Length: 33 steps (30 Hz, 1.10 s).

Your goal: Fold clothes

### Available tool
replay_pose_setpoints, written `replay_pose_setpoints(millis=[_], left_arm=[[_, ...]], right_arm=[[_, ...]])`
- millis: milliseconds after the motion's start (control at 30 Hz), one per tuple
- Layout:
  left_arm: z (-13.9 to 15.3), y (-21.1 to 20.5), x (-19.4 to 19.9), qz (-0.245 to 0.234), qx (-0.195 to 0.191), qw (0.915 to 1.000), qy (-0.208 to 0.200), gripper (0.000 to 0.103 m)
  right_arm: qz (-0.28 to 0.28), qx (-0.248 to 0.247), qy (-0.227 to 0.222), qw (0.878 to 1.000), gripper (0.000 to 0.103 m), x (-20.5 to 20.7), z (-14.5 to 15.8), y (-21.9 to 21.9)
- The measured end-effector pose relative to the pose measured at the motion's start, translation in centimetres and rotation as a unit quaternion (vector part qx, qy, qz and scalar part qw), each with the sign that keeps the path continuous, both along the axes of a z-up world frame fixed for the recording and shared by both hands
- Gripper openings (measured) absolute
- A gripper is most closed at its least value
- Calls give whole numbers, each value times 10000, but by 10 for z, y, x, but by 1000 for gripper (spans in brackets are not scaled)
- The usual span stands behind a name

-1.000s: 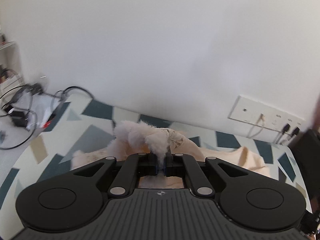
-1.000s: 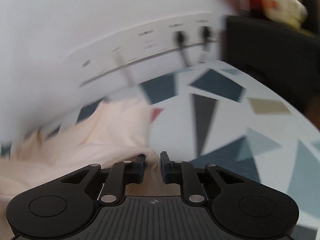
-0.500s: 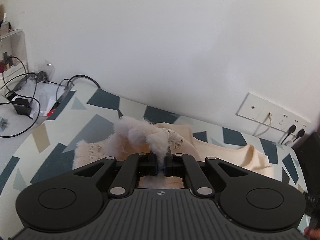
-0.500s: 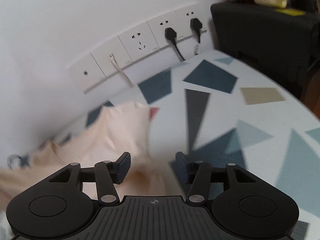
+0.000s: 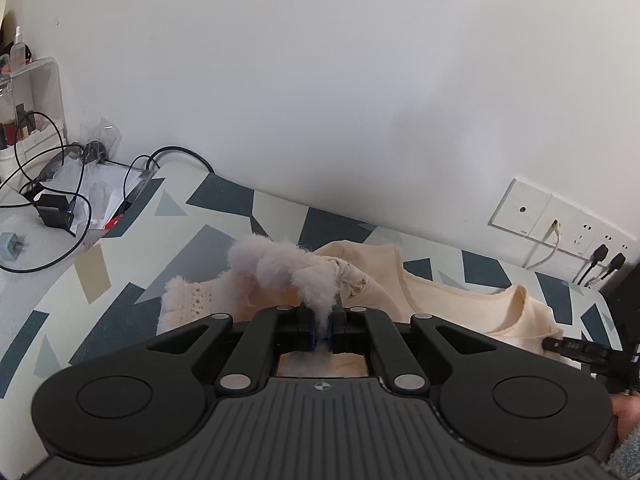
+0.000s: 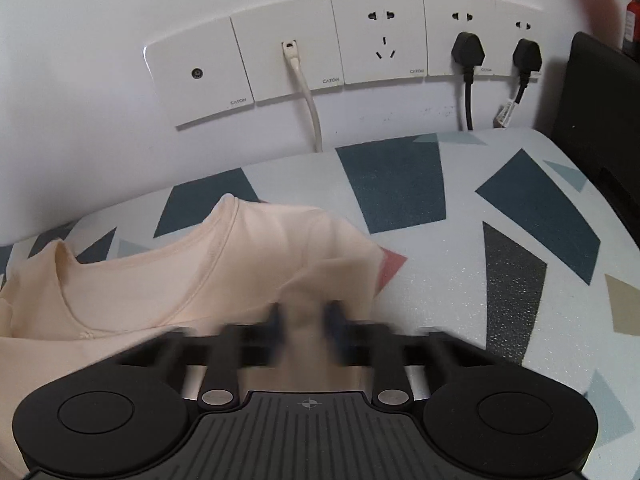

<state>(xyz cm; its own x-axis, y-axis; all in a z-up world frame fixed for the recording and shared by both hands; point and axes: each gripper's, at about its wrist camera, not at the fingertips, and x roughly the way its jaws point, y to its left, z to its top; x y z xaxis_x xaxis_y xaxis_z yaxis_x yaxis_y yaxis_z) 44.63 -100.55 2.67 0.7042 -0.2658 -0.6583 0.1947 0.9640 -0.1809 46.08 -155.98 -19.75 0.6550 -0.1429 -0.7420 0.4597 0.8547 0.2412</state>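
Now your left claw [image 5: 322,330] pinches the top's [image 6: 224,276] fluffy trim; your right claw [image 6: 306,320], blurred, straddles its shoulder, so clamp there.

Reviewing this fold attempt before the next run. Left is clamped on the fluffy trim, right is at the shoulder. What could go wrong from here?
1. The left gripper pinches only the fluffy trim; the fluff may slip out or stretch.
2. The right gripper is motion-blurred with a gap over the cream garment; it may close on several layers or miss the edge.
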Motion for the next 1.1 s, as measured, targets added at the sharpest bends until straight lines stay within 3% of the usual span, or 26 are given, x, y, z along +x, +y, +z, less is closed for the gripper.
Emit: replay_pose_setpoints(millis=[167, 233, 300, 367, 400, 500, 600, 767, 833, 933, 1100], left_arm=[[1, -13, 9, -158, 83, 9998, -57, 5], [-4, -19, 17, -234, 143, 9996, 8, 6], [-14, -26, 28, -280, 220, 9993, 113, 6], [-27, -34, 40, -252, 427, 9985, 220, 6], [-32, -36, 45, -247, 446, 9982, 316, 6], [-33, -38, 58, -339, 418, 9974, 480, 6], [-21, -33, 69, -481, 334, 9968, 542, 6], [-9, -27, 74, -388, 198, 9961, 763, 6], [-15, -32, 72, -434, 395, 9944, 880, 6], [-30, -40, 67, -676, 743, 9871, 1244, 6], [-45, -31, 63, -1371, 502, 9716, 1861, 8]], right_arm=[[-482, 180, -762, 9958, 11, -25, 15, -11], [-680, 204, -909, 9933, 11, -29, 15, -15], [-785, 212, -741, 9939, 13, -25, 5, -20], [-906, 262, -478, 9944, 25, -20, -7, -24], [-958, 271, -449, 9940, 37, -22, -7, -23], [-1054, 211, -569, 9926, 42, -35, 1, -17], [-671, -35, -719, 9951, 55, -45, 16, 5], [176, -458, -675, 9965, 58, -48, 16, 46], [366, -755, -495, 9952, 58, -47, 6, 60], [612, -972, -190, 9932, 59, -45, -11, 75], [661, -1017, -329, 9921, 59, -53, -8, 80]])
